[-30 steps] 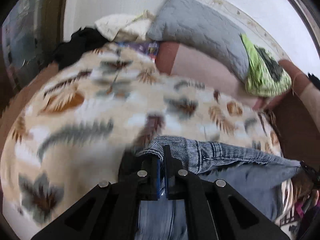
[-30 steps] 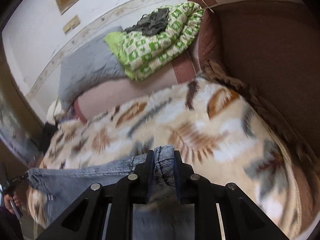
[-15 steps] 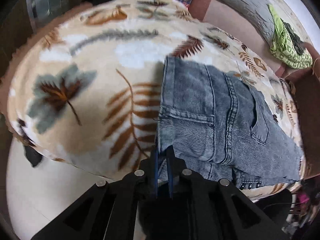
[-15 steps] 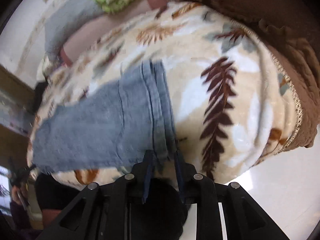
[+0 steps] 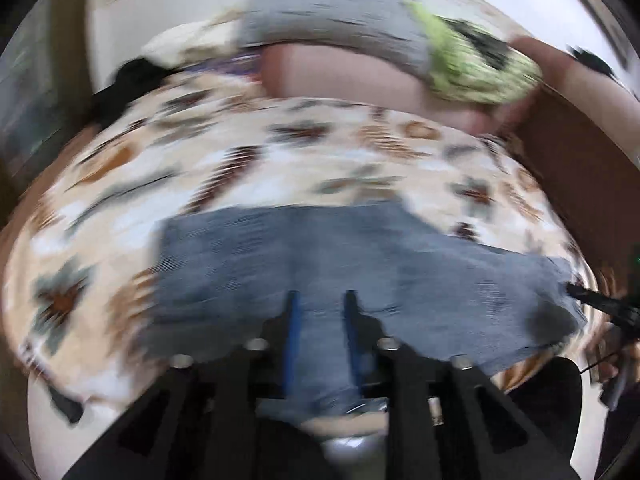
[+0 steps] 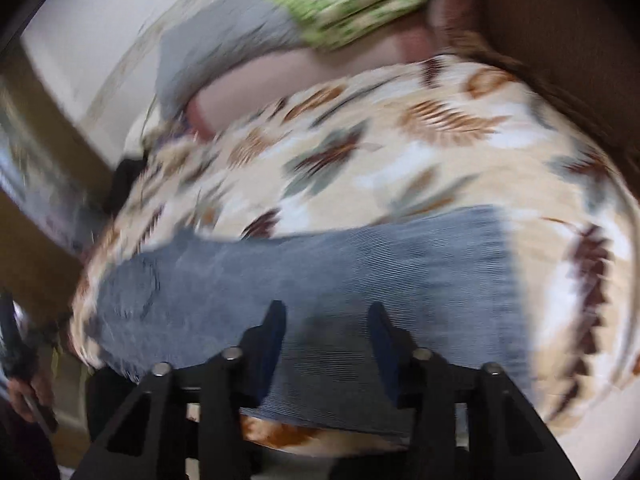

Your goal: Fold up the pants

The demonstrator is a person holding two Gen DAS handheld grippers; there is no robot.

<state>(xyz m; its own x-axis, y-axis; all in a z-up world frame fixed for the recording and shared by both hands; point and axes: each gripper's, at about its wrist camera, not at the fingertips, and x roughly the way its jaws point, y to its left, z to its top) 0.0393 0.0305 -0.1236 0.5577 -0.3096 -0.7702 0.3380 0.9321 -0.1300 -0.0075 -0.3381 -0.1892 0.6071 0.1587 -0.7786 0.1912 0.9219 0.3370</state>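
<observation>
Blue denim pants lie flat across the near edge of a leaf-patterned blanket. Both views are motion-blurred. In the left wrist view my left gripper is open, its jaws apart over the near edge of the denim. In the right wrist view the pants stretch from left to right, and my right gripper is open above their near edge, holding nothing.
A grey pillow and a green patterned bundle lie at the back against the wall. A brown sofa arm rises on the right. Black clothing lies at the back left. White floor shows below the blanket's edge.
Both grippers were shut on the pants' edge and pulled it toward the near side. Now both have opened and let go, and the pants lie on the blanket.
</observation>
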